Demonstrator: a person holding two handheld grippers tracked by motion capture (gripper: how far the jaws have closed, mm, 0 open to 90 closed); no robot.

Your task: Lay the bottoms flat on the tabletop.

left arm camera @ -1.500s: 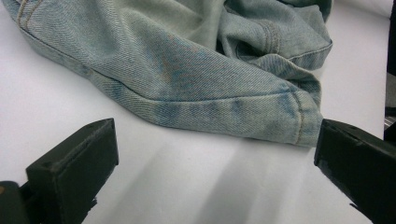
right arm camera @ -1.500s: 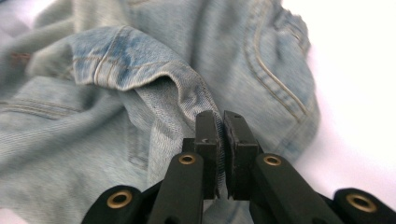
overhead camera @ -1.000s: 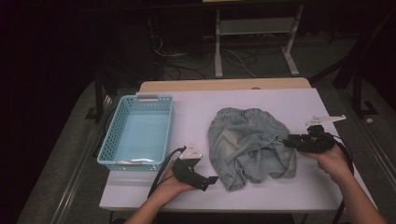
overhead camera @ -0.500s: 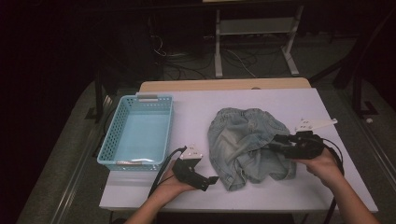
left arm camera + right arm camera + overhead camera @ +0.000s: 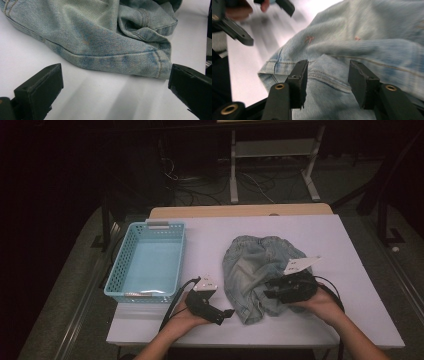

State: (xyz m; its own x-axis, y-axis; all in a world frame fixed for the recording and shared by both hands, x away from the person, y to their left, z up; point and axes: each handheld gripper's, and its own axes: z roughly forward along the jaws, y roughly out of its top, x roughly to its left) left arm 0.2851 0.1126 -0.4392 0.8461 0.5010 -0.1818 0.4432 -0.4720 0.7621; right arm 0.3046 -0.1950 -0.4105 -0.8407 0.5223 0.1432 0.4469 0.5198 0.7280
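landmark: denim garment [image 5: 260, 270] | left of it: bare bench [image 5: 205, 245] strip, passable, up to blue basket [image 5: 147, 265] whose walls block further | near side: left tool [image 5: 227, 312] just off the hem, bare bench between its jaws | right: right tool [image 5: 272, 287] over the cloth, open bench beyond | far side: bare bench

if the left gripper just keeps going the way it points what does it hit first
Most likely the hemmed edge of the denim garment, which lies straight ahead of the open left gripper across a strip of bare white table.
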